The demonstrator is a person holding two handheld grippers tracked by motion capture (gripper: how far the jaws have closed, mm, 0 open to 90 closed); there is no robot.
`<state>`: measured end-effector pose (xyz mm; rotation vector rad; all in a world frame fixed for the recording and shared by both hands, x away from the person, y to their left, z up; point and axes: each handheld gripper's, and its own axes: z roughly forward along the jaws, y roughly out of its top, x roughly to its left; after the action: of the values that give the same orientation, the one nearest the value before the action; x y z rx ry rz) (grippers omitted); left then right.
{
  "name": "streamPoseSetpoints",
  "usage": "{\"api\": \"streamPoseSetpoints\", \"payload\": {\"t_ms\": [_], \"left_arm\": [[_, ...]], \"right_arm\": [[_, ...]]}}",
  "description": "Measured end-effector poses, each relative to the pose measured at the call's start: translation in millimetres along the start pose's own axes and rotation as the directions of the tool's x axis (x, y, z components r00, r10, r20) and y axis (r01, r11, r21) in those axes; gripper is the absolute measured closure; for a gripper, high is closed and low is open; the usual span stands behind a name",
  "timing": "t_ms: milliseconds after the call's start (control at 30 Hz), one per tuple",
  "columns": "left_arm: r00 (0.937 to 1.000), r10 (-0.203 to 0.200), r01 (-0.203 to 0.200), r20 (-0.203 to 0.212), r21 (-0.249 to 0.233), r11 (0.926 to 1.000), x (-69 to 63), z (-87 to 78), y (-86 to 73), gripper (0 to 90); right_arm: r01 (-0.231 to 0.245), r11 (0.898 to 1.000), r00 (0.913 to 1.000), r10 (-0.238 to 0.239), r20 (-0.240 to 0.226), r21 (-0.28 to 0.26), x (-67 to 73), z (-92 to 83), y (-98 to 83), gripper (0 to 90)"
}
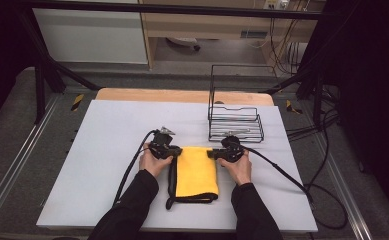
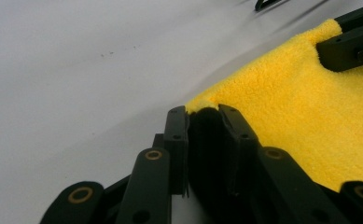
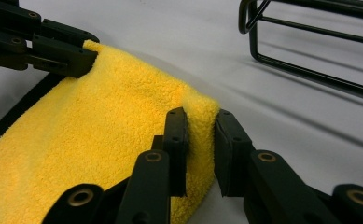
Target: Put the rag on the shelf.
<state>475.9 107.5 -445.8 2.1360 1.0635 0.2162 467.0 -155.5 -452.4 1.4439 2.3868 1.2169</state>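
Note:
A yellow cloth [image 1: 197, 172] with a black edge strip [image 1: 172, 180] lies folded on the white table top [image 1: 112, 150], near the front. My left gripper [image 1: 178, 150] is at the cloth's far left corner and is shut on it; the left gripper view has the yellow corner [image 2: 198, 103] at the tips of its closed jaws [image 2: 202, 112]. My right gripper [image 1: 211, 153] is at the far right corner. In the right gripper view [image 3: 200, 114] a fold of the cloth [image 3: 100, 116] is pinched between its two pads. Both grippers point inward, toward each other.
A black wire basket [image 1: 234, 122] stands just behind the right gripper, and its lower bars [image 3: 310, 70] run close by in the right gripper view. Cables trail from both grippers across the table. A strip of wood shows along the table's far edge.

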Motion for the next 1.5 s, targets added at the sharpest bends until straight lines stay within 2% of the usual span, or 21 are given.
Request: {"api": "streamPoseSetpoints", "payload": {"t_ms": [133, 200, 367, 600, 767, 1000, 1167, 1333, 1500], "left_arm": [[1.0, 0.005, -0.005, -0.006, -0.003, 1.0, -0.9, -0.5, 0.2, 74.6], [0.9998, 0.019, -0.019, -0.008, -0.004, 0.9998, -0.5, -1.1, 0.2, 75.4], [0.9996, -0.014, 0.015, 0.022, -0.011, 0.9998, 3.1, -4.7, 0.7, 77.6], [0.9987, -0.006, 0.01, 0.051, -0.08, 0.9967, 2.9, -20.3, -0.8, 78.2], [0.9981, 0.015, -0.007, 0.06, -0.133, 0.9911, -2.0, -34.4, -0.3, 78.3], [0.9978, 0.031, -0.021, 0.058, -0.175, 0.9843, -10.6, -49.2, 0.3, 78.3], [0.9972, 0.05, -0.036, 0.057, -0.214, 0.9762, -16.7, -58.1, -0.1, 78.3], [0.9974, 0.057, -0.045, 0.045, -0.237, 0.9704, -22.3, -67.4, -0.2, 78.4], [0.9968, 0.064, -0.048, 0.048, -0.276, 0.96, -26.5, -81.0, 0.3, 78.5]], "right_arm": [[-0.009, 1.0, 0.9999, 0.009, -0.006, 0.003, 0.3, -0.8, 0.9, 81.2], [-0.01, 1.0, 0.9999, 0.01, -0.003, 0.002, 0.8, -1.4, 1.0, 82.2], [-0.001, 1.0, 1.0, 0.001, 0.0, -0.007, 2.5, -5.1, 1.0, 82.9], [0.034, 0.997, 0.9993, -0.035, -0.012, -0.071, 10.8, -20.8, 0.6, 82.9], [0.054, 0.99, 0.998, -0.058, -0.024, -0.126, 17.5, -34.9, 0.8, 82.8], [0.079, 0.98, 0.9958, -0.086, -0.031, -0.181, 24.5, -49.7, -0.9, 82.8], [0.091, 0.973, 0.9943, -0.101, -0.036, -0.211, 28.9, -60.8, -2.1, 82.8], [0.128, 0.963, 0.9898, -0.139, -0.031, -0.237, 35.6, -71.2, -1.2, 82.9], [0.147, 0.952, 0.9871, -0.159, -0.021, -0.267, 44.5, -82.7, 2.2, 82.9]]}}
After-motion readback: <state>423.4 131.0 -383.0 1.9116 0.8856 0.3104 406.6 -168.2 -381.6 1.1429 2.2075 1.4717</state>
